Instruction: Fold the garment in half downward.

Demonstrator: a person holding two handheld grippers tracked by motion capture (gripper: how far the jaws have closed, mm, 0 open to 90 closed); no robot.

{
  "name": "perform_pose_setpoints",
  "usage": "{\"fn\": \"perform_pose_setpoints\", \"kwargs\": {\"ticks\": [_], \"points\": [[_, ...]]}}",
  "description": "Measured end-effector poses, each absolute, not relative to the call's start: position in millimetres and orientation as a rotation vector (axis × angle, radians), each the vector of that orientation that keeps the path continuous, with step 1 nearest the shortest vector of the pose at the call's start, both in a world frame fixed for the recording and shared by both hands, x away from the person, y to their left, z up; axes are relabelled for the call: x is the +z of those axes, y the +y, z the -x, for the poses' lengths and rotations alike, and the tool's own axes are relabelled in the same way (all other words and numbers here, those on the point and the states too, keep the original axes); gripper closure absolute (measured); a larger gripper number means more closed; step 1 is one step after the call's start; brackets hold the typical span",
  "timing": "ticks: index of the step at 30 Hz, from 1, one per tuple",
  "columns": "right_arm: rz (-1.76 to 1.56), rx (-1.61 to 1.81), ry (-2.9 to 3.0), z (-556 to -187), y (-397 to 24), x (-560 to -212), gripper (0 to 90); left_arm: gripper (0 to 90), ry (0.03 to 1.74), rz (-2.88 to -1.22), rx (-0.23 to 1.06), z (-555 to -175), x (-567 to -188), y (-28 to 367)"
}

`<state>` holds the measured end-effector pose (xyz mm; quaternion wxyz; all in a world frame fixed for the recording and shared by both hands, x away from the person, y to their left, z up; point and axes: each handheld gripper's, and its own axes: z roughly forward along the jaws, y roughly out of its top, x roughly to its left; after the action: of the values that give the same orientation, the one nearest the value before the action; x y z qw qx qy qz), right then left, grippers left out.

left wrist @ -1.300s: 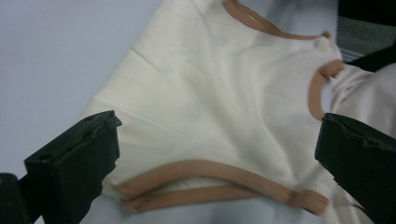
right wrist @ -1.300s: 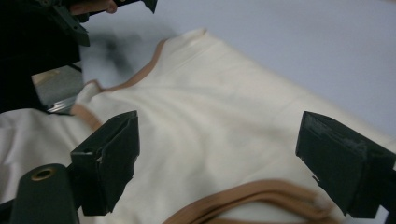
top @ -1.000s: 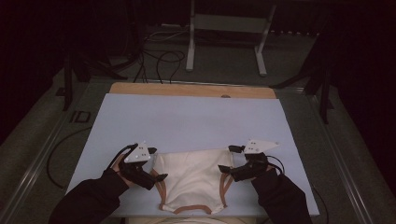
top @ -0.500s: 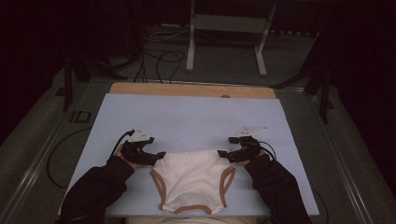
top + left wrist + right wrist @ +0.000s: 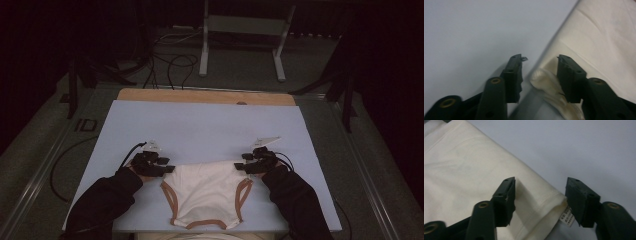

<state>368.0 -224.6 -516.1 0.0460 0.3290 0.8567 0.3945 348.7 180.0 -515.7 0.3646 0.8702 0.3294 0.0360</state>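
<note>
A: What is in hand here?

B: A cream cotton undergarment with tan elastic trim (image 5: 207, 192) lies flat on the pale blue mat (image 5: 210, 125) that covers the table, at the mat's near edge and roughly midway across it. Its waistband is the side farther from the person, with the tan leg openings nearer.

A: And the grippers?

B: The left gripper (image 5: 167, 169) sits at the garment's left waistband corner and the right gripper (image 5: 241, 166) at the right corner. I judge they are set at the two ends of that edge so the cloth can be lifted or folded evenly, without sagging to one side.

A: Have they got hold of it?

B: Not firmly yet. Both pairs of jaws have just been closing. In the left gripper view a bunched fold of cream cloth (image 5: 549, 82) sits in the gap, against the right-hand jaw, while the other jaw stands off from it over bare mat. The gap is about half closed.

A: The right one?

B: In the right gripper view the jaws straddle the hemmed corner (image 5: 541, 202), one over the cloth and one just outside it, beside a small white label (image 5: 567, 216). A clear gap remains, so the pads are not pressing.

A: Why so low to the mat?

B: Thin fabric lying flat gives little to pinch, so each jaw probably has to scoop a fold from the mat.
</note>
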Motion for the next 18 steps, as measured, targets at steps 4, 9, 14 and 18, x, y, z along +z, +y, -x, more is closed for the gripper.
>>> {"fn": "perform_pose_setpoints", "kwargs": {"ticks": [4, 9, 14, 18], "points": [[-1.007, 1.193, 2.631, -368.3, -224.7, -517.3, 50.7, 63.5, 0.854, -2.235, 0.05, -347.6, -516.2, 181.8], [-1.009, 1.162, 2.645, -368.3, -225.6, -517.0, 66.0, 71.6, 0.859, -2.236, 0.01, -346.5, -516.3, 183.7], [-0.978, 1.129, 2.675, -367.2, -222.7, -516.1, 86.0, 84.9, 0.864, -2.234, -0.001, -346.4, -514.8, 182.4], [-0.956, 1.125, 2.664, -366.1, -220.4, -511.2, 87.4, 86.7, 0.876, -2.23, 0.017, -347.8, -510.7, 183.9]]}}
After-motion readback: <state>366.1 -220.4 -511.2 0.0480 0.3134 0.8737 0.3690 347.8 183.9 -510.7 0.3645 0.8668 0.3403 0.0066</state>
